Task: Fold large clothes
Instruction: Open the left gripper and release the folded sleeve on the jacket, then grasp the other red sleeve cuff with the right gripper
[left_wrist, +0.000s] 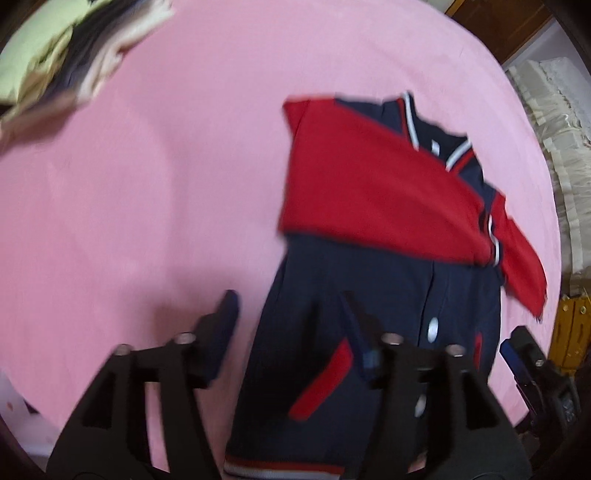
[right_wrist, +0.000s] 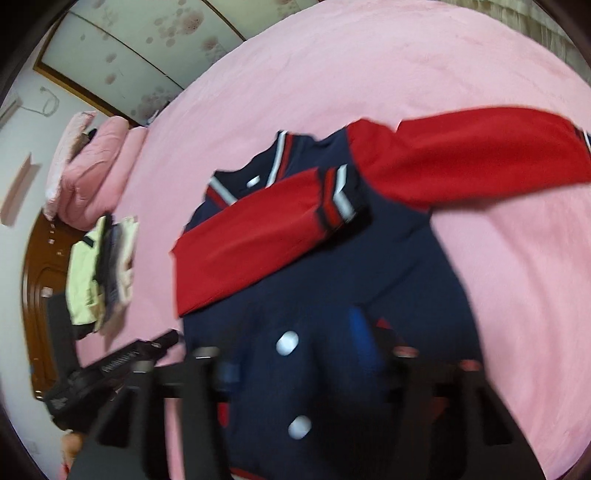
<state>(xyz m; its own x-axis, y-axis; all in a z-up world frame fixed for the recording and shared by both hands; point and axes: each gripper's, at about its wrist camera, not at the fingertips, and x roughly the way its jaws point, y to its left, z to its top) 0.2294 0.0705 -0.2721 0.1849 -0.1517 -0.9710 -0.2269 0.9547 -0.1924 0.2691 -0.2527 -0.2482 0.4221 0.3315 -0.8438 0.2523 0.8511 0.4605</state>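
Observation:
A navy jacket with red sleeves and white buttons lies front up on the pink bed. One red sleeve is folded across its chest. In the right wrist view the jacket shows that folded sleeve and the other red sleeve stretched out to the right. My left gripper is open and empty above the jacket's lower left edge. My right gripper is open and empty above the jacket's button line. It also shows in the left wrist view at the right.
A pile of folded clothes lies on the bed to the left, also seen in the left wrist view. Pink pillows and a wooden headboard are beyond it. A cream frilled cover lies at the bed's right.

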